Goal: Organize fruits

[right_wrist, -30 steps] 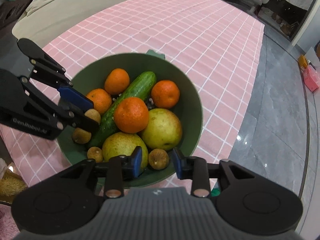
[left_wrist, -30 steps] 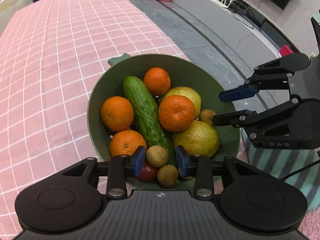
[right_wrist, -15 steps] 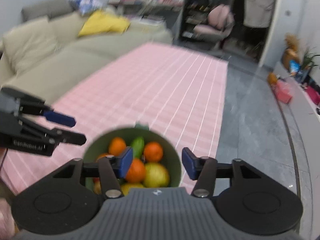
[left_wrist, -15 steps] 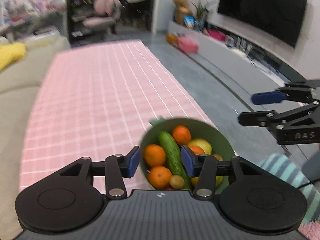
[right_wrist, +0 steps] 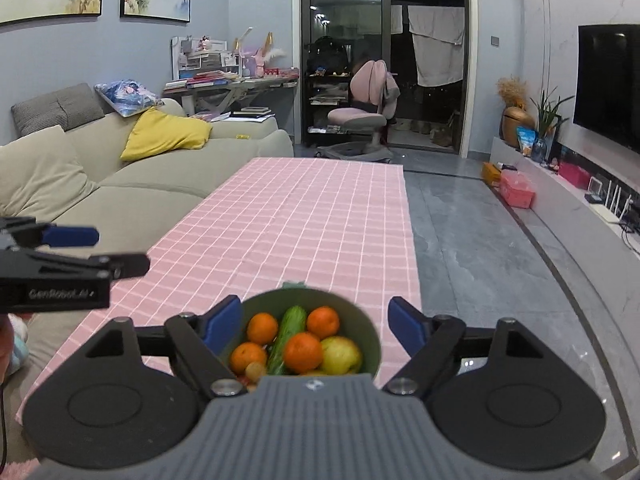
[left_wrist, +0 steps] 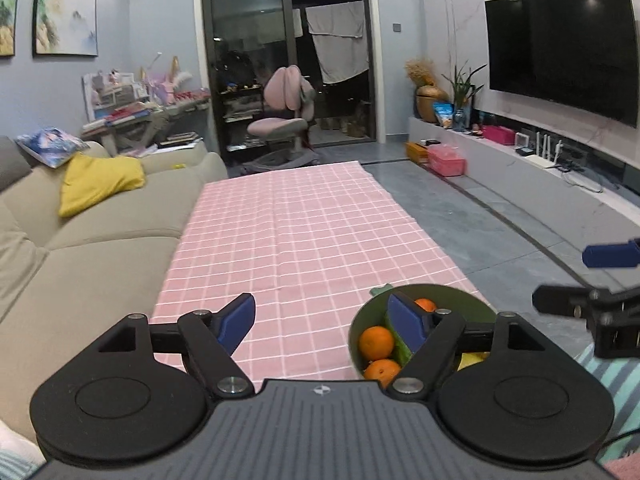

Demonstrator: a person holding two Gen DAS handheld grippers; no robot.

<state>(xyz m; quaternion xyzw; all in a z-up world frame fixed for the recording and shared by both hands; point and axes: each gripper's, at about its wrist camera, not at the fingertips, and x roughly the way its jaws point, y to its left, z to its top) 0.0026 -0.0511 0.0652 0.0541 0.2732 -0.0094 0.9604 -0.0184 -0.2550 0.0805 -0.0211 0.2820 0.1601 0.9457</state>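
Note:
A green bowl stands at the near end of the pink checked table and holds several oranges, a cucumber and a yellow-green pear. My right gripper hangs above and behind the bowl, jaws opening, gripping nothing. In the left wrist view the bowl sits low right, partly behind a finger, with an orange showing. My left gripper is wide, still opening and empty, left of the bowl. Each gripper shows in the other view: right gripper, left gripper.
The pink checked cloth runs far ahead along the table. A beige sofa with a yellow cushion lies close on the left. Grey floor and a low TV bench are to the right. A striped rug shows at the lower right.
Both grippers have lifted up and back from the bowl and tilted up towards the room. Their jaws have spread much wider. The bowl now looks small and low in both views.

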